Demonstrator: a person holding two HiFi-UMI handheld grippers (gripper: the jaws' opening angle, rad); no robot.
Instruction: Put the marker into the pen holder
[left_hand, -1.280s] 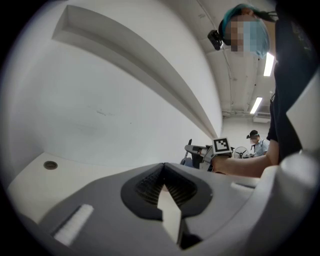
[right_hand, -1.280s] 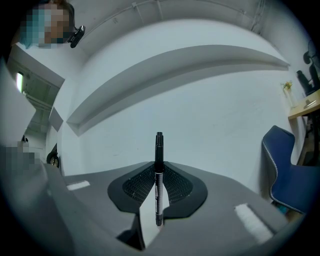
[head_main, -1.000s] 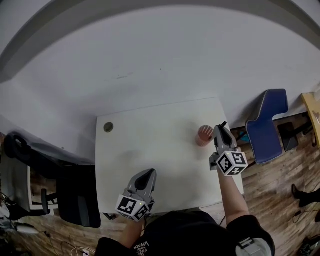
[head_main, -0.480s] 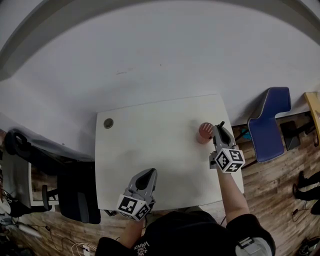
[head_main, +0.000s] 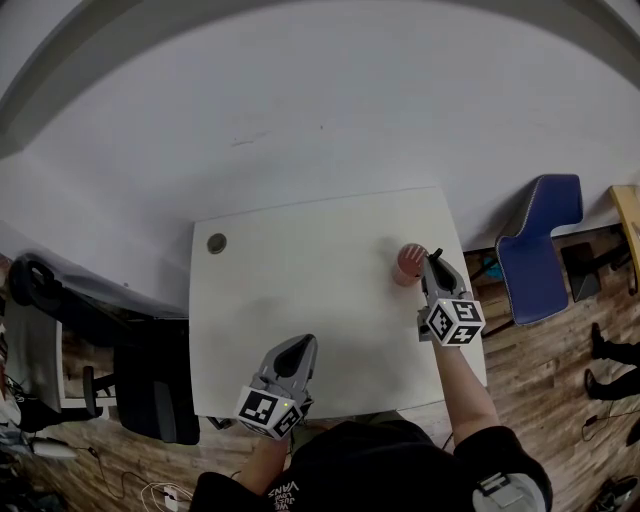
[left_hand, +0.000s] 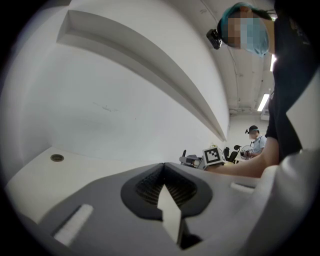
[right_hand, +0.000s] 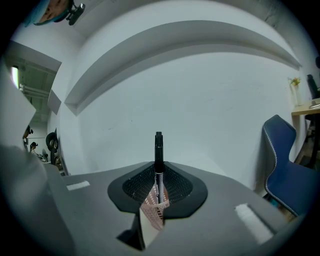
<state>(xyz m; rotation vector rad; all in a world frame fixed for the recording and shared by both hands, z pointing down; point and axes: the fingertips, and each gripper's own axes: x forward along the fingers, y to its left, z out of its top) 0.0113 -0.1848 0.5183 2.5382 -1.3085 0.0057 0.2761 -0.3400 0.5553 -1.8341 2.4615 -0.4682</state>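
White table (head_main: 300, 290), plain wall behind. Right gripper (head_main: 431, 264) is clamped on the black marker (right_hand: 158, 155), held just beside the pink mesh pen holder (head_main: 408, 264) near the table's right edge. Left gripper (head_main: 298, 350) has its jaws together, empty, at the front edge.

A white table (head_main: 300, 300) is standing against a pale wall (head_main: 320, 100), carrying a round grey grommet (head_main: 216, 243) near its far left corner. A blue chair (head_main: 535, 250) is sitting on the wooden floor (head_main: 560, 390) just off the table's right edge. A black office chair (head_main: 150, 390) is standing beside its left edge.
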